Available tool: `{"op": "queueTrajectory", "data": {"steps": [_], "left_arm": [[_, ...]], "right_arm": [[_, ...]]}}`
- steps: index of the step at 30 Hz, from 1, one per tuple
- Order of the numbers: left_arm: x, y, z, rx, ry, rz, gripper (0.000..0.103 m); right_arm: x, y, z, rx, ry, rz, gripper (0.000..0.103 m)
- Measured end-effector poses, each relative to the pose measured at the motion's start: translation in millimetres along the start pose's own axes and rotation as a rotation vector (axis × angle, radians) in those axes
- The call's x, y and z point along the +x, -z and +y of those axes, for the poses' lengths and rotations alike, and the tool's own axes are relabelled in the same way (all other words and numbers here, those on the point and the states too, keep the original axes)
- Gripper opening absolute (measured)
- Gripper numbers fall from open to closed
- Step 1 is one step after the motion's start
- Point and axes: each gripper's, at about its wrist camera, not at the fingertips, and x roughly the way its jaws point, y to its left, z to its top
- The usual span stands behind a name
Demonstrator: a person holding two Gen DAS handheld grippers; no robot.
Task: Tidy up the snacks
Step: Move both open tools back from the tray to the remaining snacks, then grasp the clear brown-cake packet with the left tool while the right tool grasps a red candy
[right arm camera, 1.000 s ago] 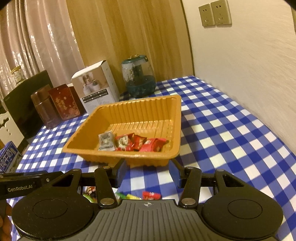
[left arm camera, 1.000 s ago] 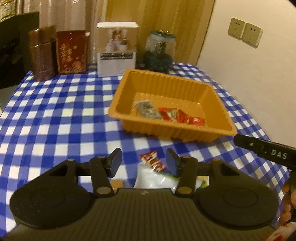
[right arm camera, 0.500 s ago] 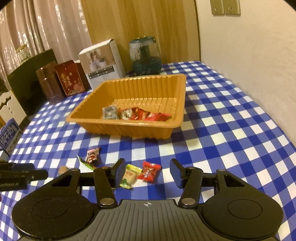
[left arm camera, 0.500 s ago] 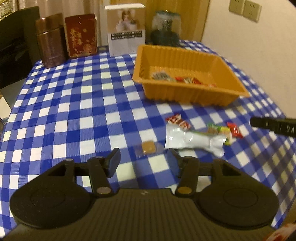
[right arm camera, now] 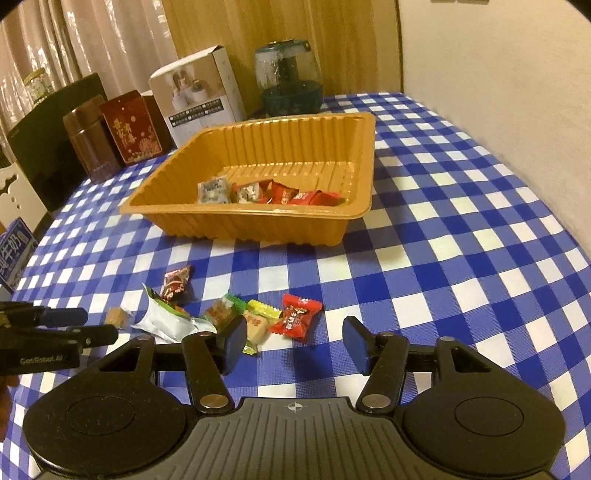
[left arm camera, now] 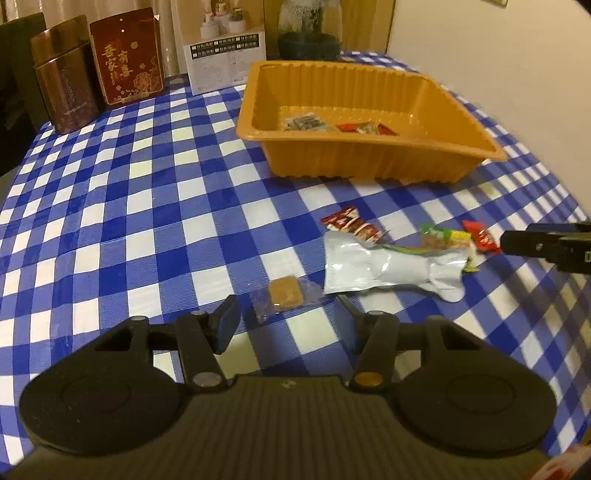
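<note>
On the checked worktop [left arm camera: 147, 221], we lower the left hand-held gripper [left arm camera: 286, 325], released, around the brown candy [left arm camera: 284, 293]; the right hand-held gripper [right arm camera: 293, 343], empty, is opening before the red candy [right arm camera: 295, 315]. Both go into the orange tray [right arm camera: 362, 166].

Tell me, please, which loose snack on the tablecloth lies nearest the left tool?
The small brown square candy in clear wrap, just ahead of the left tool; the silver packet and coloured candies lie farther off.

Cream wall [right arm camera: 498, 74], wood panel [right arm camera: 229, 26], curtains [right arm camera: 103, 37], checked tablecloth [right arm camera: 461, 240].
</note>
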Motion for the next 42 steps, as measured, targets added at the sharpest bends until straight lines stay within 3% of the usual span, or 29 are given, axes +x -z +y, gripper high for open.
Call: {"op": "queueTrajectory", "data": {"steps": [18, 21, 25, 30, 36, 40, 42], "left_arm": [[20.5, -2.4, 3.2, 0.057, 0.000, 0.013, 0.049], [20.6, -3.1, 5.1, 0.051, 0.002, 0.010, 0.044], [19.6, -4.1, 9.1, 0.037, 0.004, 0.007, 0.027], [17.7, -3.8, 11.6, 0.024, 0.017, 0.006, 0.013], [16.0, -3.9, 11.4, 0.015, 0.024, -0.007, 0.013], [18.0, -3.0, 3.7, 0.128, -0.026, -0.030, 0.027], [20.7, -3.5, 4.5, 0.153, -0.031, -0.038, 0.030]], "right_arm": [[9.8, 0.9, 0.6, -0.004, 0.017, 0.026, 0.058], [11.8, 1.2, 1.3, -0.007, 0.019, 0.031, 0.058], [12.7, 1.6, 1.3, -0.007, 0.021, 0.032, 0.058], [12.8, 1.6, 1.5, -0.004, 0.023, 0.030, 0.058], [12.7, 1.5, 0.7, -0.001, 0.026, 0.028, 0.058], [12.5, 0.9, -1.0, 0.008, 0.032, 0.025, 0.058], [12.4, 0.9, -1.7, 0.014, 0.031, 0.024, 0.058]]}}
